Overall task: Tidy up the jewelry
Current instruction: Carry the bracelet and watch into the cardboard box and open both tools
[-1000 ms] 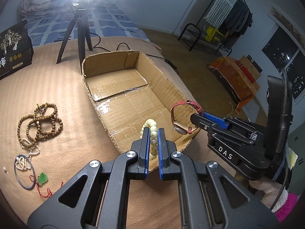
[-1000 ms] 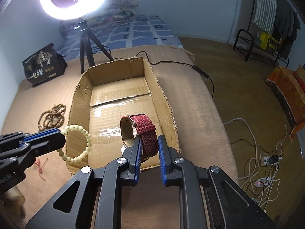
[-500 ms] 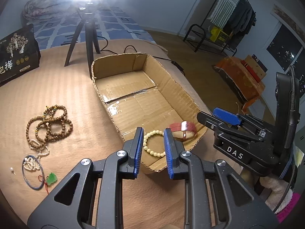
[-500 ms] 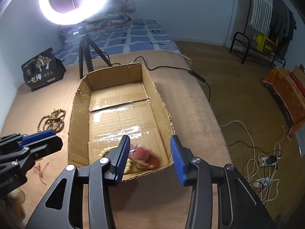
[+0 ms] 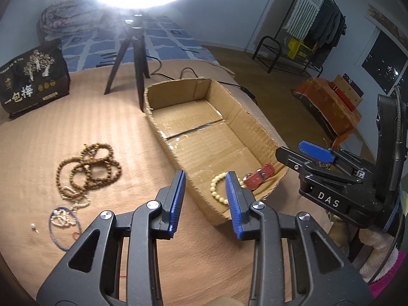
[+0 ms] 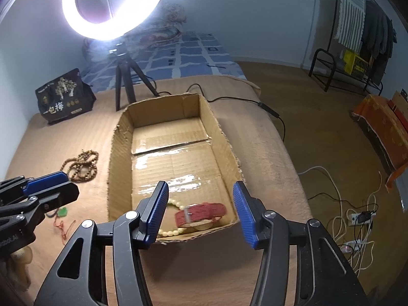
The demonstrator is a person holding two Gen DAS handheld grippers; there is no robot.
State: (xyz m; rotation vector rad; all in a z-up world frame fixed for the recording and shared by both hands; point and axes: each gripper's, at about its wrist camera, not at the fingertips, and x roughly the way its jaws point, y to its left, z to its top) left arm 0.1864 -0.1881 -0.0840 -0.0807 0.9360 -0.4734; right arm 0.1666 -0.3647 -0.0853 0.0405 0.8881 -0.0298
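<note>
An open cardboard box lies on the tan bed cover. In its near end lie a cream bead bracelet and a red-strap watch, side by side. My left gripper is open and empty, above the box's near left corner. My right gripper is open and empty, above the box's near end; it also shows in the left wrist view. Brown bead strands, a pearl string with a blue ring and a green pendant on red cord lie left of the box.
A ring light on a black tripod stands behind the box. A black printed bag sits at the far left. A cable runs off the bed's right edge, where the floor drops away.
Both grippers opened and let go: the cream bracelet and the red watch dropped into the box's near end. Both grippers have pulled back and up, jaws wider than before.
</note>
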